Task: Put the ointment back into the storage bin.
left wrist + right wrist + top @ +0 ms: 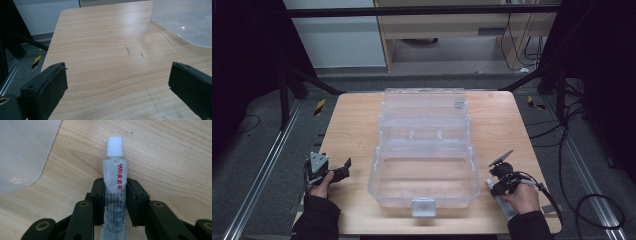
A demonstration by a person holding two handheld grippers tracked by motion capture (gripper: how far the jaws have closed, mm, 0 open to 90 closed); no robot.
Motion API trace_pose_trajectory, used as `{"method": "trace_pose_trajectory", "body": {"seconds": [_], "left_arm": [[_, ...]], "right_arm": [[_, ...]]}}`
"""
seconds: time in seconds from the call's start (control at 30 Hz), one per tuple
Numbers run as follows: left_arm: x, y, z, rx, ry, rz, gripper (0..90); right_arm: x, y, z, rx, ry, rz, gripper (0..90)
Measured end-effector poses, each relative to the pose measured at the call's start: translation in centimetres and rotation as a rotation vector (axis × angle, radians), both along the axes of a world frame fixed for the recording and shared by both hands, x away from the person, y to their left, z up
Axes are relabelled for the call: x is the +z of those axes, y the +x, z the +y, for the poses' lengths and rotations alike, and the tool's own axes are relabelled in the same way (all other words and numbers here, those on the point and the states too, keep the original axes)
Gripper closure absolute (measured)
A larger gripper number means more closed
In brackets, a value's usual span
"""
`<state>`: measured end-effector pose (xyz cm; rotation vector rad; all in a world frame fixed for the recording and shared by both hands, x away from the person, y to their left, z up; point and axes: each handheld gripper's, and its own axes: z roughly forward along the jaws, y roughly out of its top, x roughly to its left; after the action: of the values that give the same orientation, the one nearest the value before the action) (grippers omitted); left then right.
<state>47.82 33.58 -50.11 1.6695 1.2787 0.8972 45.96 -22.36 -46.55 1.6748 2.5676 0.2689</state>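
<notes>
A small white tube (115, 167) with red print and a white screw cap (115, 145) is clamped between my right gripper's (115, 185) jaws, cap pointing away from me, low over the wooden table (175, 157). In the high view the right gripper (497, 189) sits just right of the clear plastic box (376, 176), and the tube (508, 208) sticks out under the hand. My left gripper (343, 168) rests at the table's left side, left of the box. Its jaws (117, 82) stand wide open with bare wood between them.
The clear box stands open in the middle of the table (352, 125), its lid (424, 102) laid back toward the far edge and a latch (423, 206) at the front. A box corner (185, 22) shows at the upper right of the left gripper view. Cables lie on the floor at right.
</notes>
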Motion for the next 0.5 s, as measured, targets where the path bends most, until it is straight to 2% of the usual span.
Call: {"method": "trace_pose_trajectory", "body": {"seconds": [0.27, 0.37, 0.4, 0.43, 0.5], "left_arm": [[0.0, 0.0, 0.0, 0.001, 0.001, 0.001, 1.5], [0.0, 0.0, 0.0, 0.001, -0.001, 0.001, 1.5], [0.0, 0.0, 0.0, 0.001, -0.001, 0.001, 1.5], [0.0, 0.0, 0.0, 0.002, -0.001, 0.002, 1.5], [0.0, 0.0, 0.0, 0.002, 0.0, 0.001, 1.5]], "right_arm": [[0.2, 0.0, 0.0, 0.021, -0.01, 0.008, 69.9], [1.1, -0.1, -0.5, 0.011, 0.032, -0.007, 69.9], [1.1, -0.1, -0.5, 0.011, 0.032, -0.007, 69.9], [2.0, -0.3, -0.9, 0.005, 0.036, -0.031, 69.9], [2.3, -0.3, -1.0, 0.009, 0.043, -0.039, 69.9]]}}
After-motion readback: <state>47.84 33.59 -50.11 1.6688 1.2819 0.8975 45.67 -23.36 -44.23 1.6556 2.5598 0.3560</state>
